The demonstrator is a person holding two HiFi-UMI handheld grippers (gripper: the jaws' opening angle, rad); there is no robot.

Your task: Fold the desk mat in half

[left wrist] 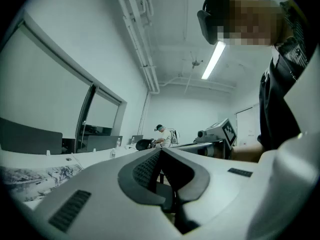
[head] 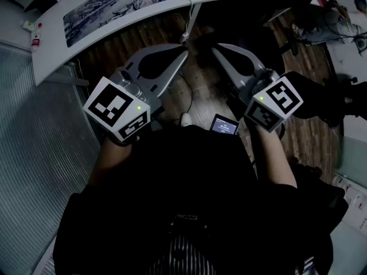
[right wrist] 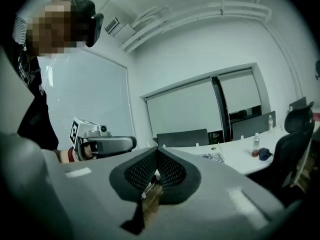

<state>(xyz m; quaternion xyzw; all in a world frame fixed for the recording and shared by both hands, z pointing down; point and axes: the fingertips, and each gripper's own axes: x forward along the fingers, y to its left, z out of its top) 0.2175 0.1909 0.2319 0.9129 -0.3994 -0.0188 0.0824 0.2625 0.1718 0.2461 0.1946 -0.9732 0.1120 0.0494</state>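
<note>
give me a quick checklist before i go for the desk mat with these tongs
1. left tongs open for a grasp: not ok, shut and empty.
2. right tongs open: not ok, shut and empty.
3. blue-and-white printed desk mat flat and unfolded on the white desk: ok.
4. Tongs at the mat's edge: not ok, both are over the wooden floor, short of the desk.
5. Whole mat clear of objects: cannot tell, its far edge is out of frame.
</note>
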